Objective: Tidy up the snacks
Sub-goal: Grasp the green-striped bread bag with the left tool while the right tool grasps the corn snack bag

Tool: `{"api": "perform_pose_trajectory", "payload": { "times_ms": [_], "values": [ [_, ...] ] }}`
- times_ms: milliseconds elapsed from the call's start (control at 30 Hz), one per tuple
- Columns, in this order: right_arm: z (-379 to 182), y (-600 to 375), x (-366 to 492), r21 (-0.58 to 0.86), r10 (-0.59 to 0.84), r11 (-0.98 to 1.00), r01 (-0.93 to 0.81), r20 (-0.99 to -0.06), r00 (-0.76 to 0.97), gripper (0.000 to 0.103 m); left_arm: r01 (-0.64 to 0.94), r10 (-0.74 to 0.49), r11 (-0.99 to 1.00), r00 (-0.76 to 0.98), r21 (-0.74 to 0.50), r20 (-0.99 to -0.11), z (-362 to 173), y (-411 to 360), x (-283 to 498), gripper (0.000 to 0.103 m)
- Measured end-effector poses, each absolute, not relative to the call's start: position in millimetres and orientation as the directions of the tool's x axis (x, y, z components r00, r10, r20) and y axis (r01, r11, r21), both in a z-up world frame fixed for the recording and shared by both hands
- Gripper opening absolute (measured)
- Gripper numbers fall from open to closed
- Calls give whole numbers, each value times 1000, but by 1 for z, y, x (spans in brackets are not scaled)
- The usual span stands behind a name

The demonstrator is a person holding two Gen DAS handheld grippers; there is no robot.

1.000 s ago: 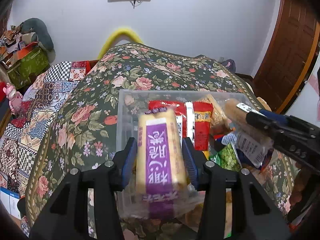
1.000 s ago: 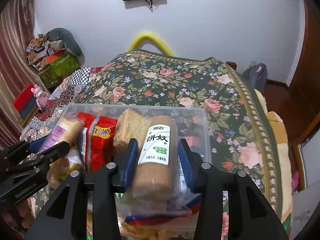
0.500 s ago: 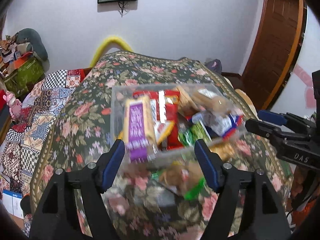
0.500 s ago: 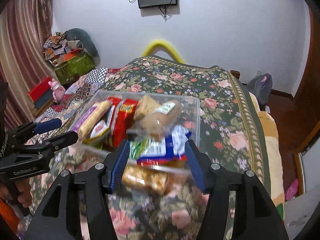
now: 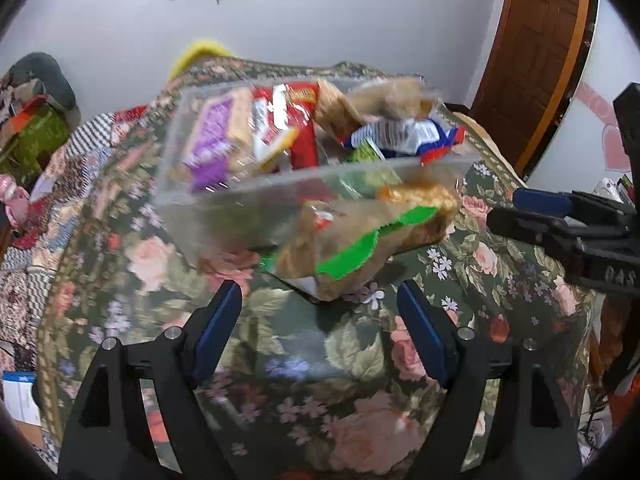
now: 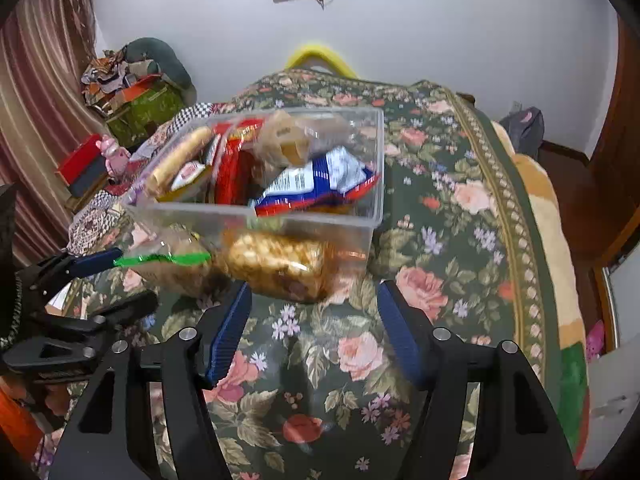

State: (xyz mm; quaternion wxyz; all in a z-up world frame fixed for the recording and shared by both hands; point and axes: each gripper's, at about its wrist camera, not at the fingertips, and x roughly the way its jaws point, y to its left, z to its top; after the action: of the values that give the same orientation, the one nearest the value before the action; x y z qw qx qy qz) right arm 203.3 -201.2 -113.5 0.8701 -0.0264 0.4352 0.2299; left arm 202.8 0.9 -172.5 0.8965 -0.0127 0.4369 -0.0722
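A clear plastic box (image 6: 256,216) sits on the flowered bedspread (image 6: 440,208), packed with snacks: a purple-labelled biscuit pack (image 5: 216,140) at its left end, red packets (image 6: 232,164) in the middle, a blue-and-white bag (image 6: 316,180) on top. Two clear bags of golden snacks (image 6: 276,264) lie on the bedspread against its near wall. Left gripper (image 5: 320,320) and right gripper (image 6: 312,320) are both opening, with nothing between the jaws.

The letters "DAS" stand in pale print on the black body of the right gripper (image 5: 568,224), seen from the left wrist; print on the snack packets (image 6: 308,178) in the clear bin is too blurred to read.
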Motion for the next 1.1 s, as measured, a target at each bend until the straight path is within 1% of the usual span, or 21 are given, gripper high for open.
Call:
{"api": "perform_pose_trajectory", "payload": {
  "times_ms": [67, 133, 233, 300, 333, 400, 467, 600, 733, 867, 900, 933, 1100],
  "values": [
    [-120, -198, 203, 143, 365, 895, -422, -777, 512, 66, 104, -140, 990, 609, -96, -781, -179, -2, 210, 80],
    [-124, -196, 201, 138, 359, 897, -420, -781, 511, 70, 91, -137, 991, 622, -103, -771, -182, -4, 216, 80],
    [-132, -192, 203, 154, 363, 897, -414, -790, 494, 74, 87, -137, 991, 641, -106, -755, -183, -6, 224, 79],
    [-136, -189, 206, 165, 368, 896, -412, -794, 484, 74, 97, -139, 990, 652, -100, -746, -183, -8, 226, 68],
    [-137, -187, 208, 171, 371, 896, -410, -796, 478, 76, 104, -145, 989, 648, -102, -747, -184, -8, 226, 52],
    [-140, -183, 211, 191, 382, 892, -409, -801, 461, 81, 102, -148, 989, 648, -107, -748, -185, -4, 226, 47],
    [-142, -179, 213, 202, 394, 888, -413, -798, 457, 84, 104, -158, 987, 656, -119, -738, -183, 1, 221, 42],
    [-144, -166, 217, 199, 386, 892, -407, -803, 454, 87, 94, -157, 988, 666, -126, -730, -176, 15, 212, 41],
    [-148, -152, 226, 199, 372, 902, -382, -808, 456, 87, 69, -164, 985, 657, -158, -736, -177, 29, 209, 40],
    [-152, -141, 230, 151, 324, 919, -364, -817, 477, 86, 62, -167, 984, 655, -167, -737, -177, 35, 204, 40],
    [-152, -141, 229, 154, 326, 918, -365, -817, 476, 83, 64, -167, 984, 656, -166, -736, -176, 35, 203, 40],
    [-152, -141, 228, 156, 328, 918, -366, -816, 475, 73, 68, -171, 983, 659, -168, -733, -174, 35, 201, 40],
    [-143, -148, 215, 168, 354, 906, -388, -803, 479, 72, 88, -186, 981, 674, -172, -715, -161, 33, 195, 40]
  ]
}}
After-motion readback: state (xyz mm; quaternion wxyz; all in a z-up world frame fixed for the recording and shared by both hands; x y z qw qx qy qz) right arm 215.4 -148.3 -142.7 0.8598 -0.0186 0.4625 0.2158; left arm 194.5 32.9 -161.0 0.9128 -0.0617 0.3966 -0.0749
